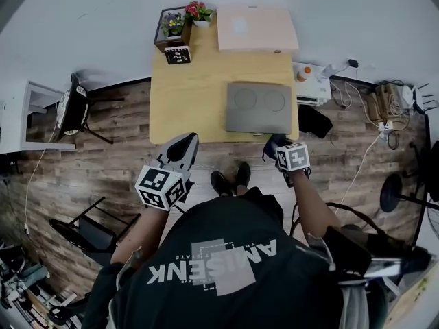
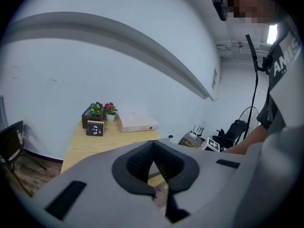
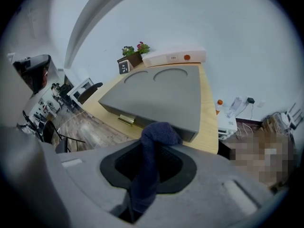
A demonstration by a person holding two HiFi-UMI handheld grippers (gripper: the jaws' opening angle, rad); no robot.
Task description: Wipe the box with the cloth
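Observation:
A flat grey box [image 1: 259, 107] with two round marks on its lid lies at the near right of the wooden table [image 1: 188, 98]; the right gripper view shows it [image 3: 156, 96] just ahead, with a brass latch on its front. My right gripper [image 1: 276, 145] hangs off the table's near edge in front of the box, shut on a dark blue cloth [image 3: 151, 153] that sticks up between the jaws. My left gripper [image 1: 187, 141] is held at the table's near left edge, apart from the box; its jaws [image 2: 153, 148] meet at the tips with nothing in them.
At the table's far end are a pale pink flat box [image 1: 257, 27], a flower planter [image 1: 173, 26] and a small black calendar [image 1: 178, 55]. A white device [image 1: 310, 82], cables and a fan [image 1: 398, 190] are on the floor to the right, a black chair [image 1: 74, 112] to the left.

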